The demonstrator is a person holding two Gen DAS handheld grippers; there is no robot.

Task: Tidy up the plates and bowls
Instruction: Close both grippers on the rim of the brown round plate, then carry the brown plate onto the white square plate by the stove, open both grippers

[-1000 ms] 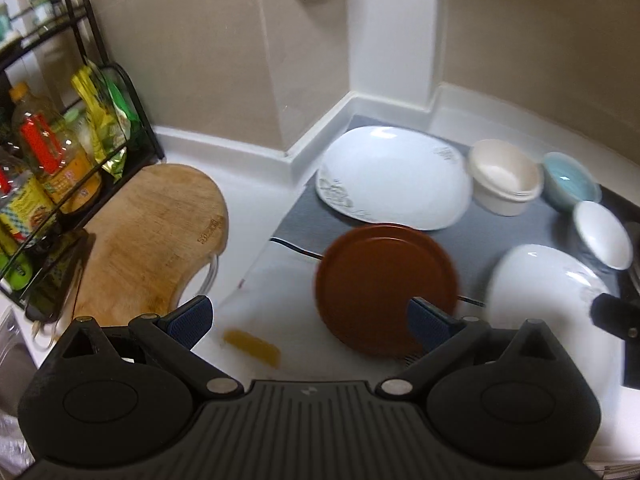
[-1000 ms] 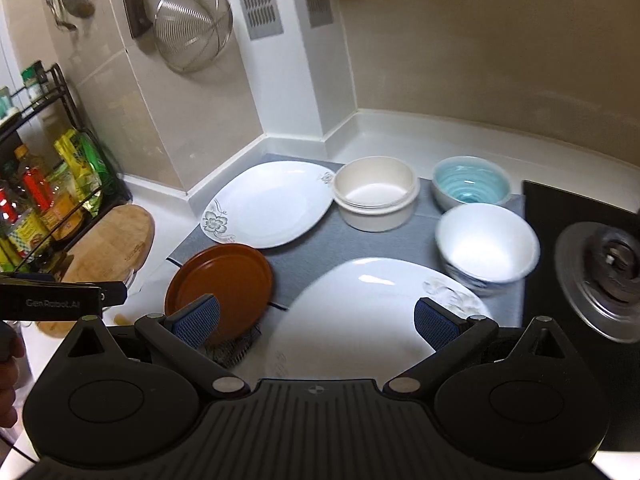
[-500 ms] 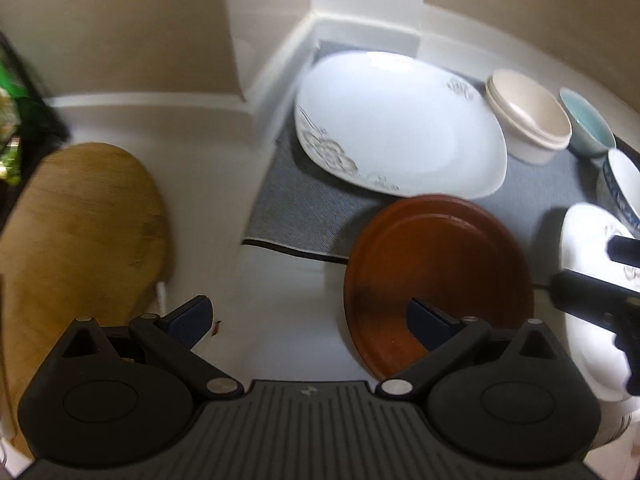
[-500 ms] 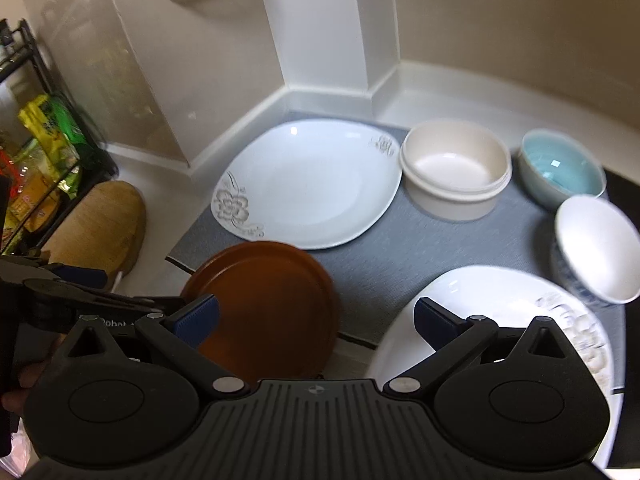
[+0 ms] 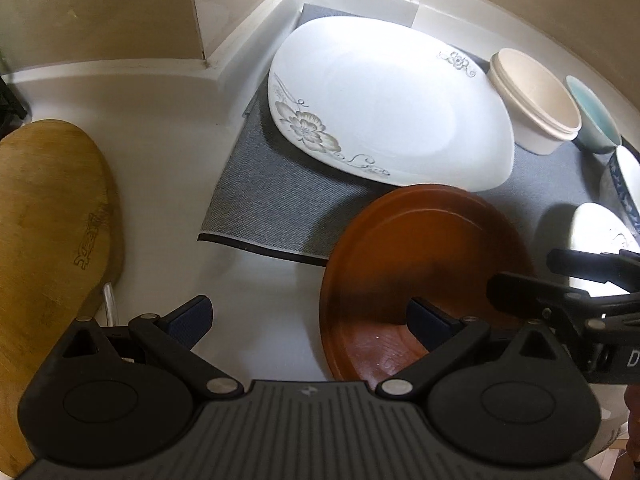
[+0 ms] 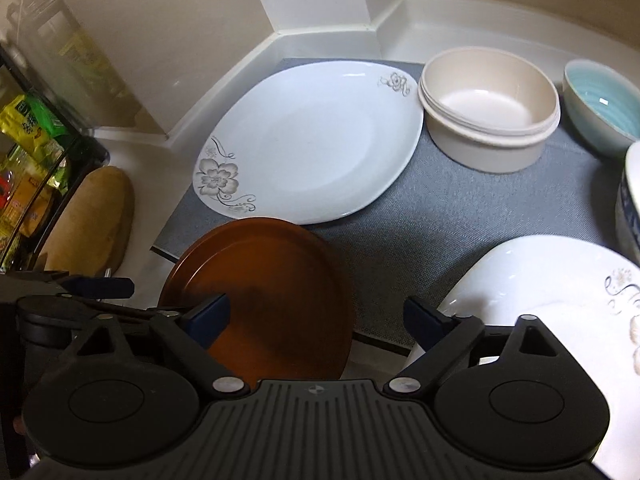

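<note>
Both hand-held grippers have dropped lower and closer to the brown plate (image 5: 424, 264) since a second ago, so it now fills much more of each view. It lies half on the grey mat (image 5: 276, 204) and half on the white surface (image 5: 168, 184), just in front of the large white flowered plate (image 5: 384, 100).

The left hand-held gripper (image 5: 308, 318) is spread wide, empty, its right finger over the brown plate's near rim. The right hand-held gripper (image 6: 316, 318) is also wide and empty, straddling the gap between the brown plate and the second white plate (image 6: 560, 280).

The step looks like picking up the brown plate. To do it well, slide one finger under the overhanging rim, pinch firmly on the edge, and lift level so it clears the flowered plate. The cream bowl (image 6: 488, 100) and blue bowl (image 6: 604, 104) sit well behind.
</note>
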